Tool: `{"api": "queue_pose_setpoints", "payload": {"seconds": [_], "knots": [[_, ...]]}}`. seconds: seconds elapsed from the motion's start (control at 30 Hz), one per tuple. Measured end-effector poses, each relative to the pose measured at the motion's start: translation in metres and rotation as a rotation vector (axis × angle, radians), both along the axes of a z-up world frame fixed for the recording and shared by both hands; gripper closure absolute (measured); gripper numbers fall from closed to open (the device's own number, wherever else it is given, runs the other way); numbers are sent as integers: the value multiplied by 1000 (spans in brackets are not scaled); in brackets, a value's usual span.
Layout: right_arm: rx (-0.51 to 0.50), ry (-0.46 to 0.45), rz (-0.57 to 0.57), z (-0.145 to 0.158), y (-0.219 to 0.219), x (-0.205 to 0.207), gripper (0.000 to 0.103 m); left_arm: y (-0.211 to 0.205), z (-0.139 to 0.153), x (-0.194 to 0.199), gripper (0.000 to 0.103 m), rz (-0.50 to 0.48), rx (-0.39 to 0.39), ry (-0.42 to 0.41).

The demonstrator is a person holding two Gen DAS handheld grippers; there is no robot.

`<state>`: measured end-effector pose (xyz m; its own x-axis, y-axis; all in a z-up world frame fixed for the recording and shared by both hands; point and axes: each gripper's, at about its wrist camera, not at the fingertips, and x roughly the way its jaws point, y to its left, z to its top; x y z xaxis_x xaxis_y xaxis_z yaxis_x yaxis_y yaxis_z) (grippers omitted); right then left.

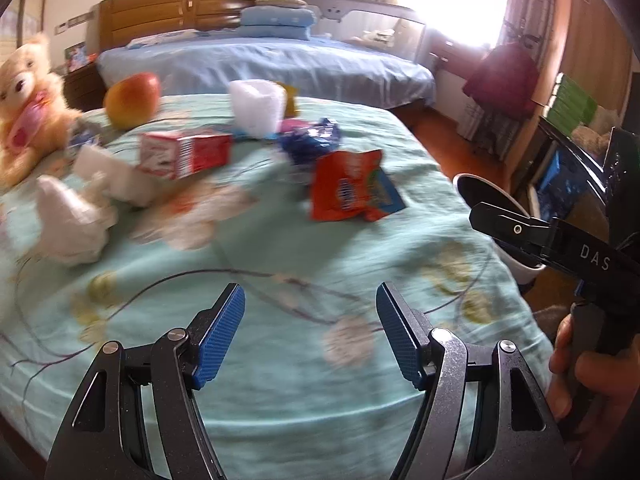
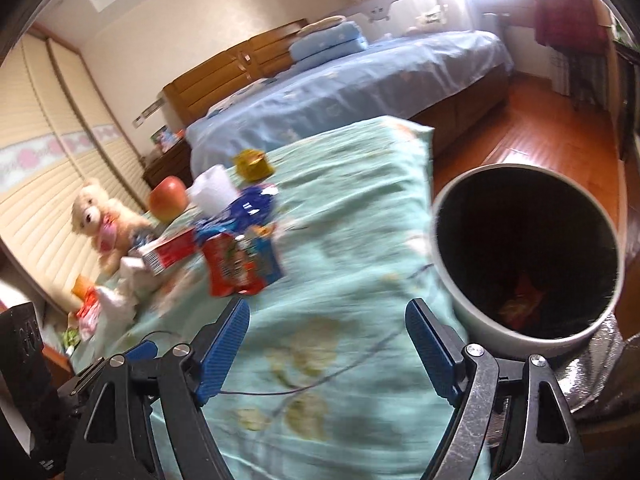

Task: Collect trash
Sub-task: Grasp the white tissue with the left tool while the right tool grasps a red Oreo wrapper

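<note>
- On the near bed, a pale green floral bedspread [image 1: 280, 360] covers everything, with the litter strewn along its far half.
- Beside the bed's edge stands a white bin [image 2: 524, 264] with a black inside; something red and orange lies at its bottom.
- At the far-left end of the bedspread sits a cream teddy bear [image 1: 28, 96], with a red-yellow apple [image 1: 132, 100] near it.
- Crumpled white tissue [image 1: 72, 220] lies at the left, just beside a red and white carton [image 1: 184, 154] lying on its side.
- Nearest the grippers, a torn orange snack wrapper [image 1: 348, 188] lies flat; a blue wrapper [image 1: 312, 140] is crumpled behind it, by a white foam cup [image 1: 256, 106].
- Left gripper [image 1: 310, 312] hovers over bare cloth, jaws apart, nothing between them.
- Right gripper [image 2: 328, 328] likewise stands wide and empty, between the wrapper and the bin.
</note>
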<state>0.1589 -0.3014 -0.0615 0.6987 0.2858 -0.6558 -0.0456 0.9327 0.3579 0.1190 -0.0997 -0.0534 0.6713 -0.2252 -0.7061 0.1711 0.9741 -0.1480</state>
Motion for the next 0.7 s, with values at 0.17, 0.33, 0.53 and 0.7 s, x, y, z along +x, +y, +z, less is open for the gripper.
{"api": "queue_pose_setpoints", "payload": {"seconds": [0.17, 0.33, 0.53, 0.7], "knots": [[-4, 4, 46, -1, 26, 4, 19, 29, -2, -6, 33, 67, 2, 0], [-13, 4, 85, -2, 46, 12, 19, 61, -2, -6, 31, 147, -2, -6], [-39, 11, 119, -5, 65, 25, 19, 91, -2, 2, 26, 223, 3, 0], [-46, 26, 116, -7, 70, 40, 19, 110, 0, 12, 24, 276, 21, -7]]}}
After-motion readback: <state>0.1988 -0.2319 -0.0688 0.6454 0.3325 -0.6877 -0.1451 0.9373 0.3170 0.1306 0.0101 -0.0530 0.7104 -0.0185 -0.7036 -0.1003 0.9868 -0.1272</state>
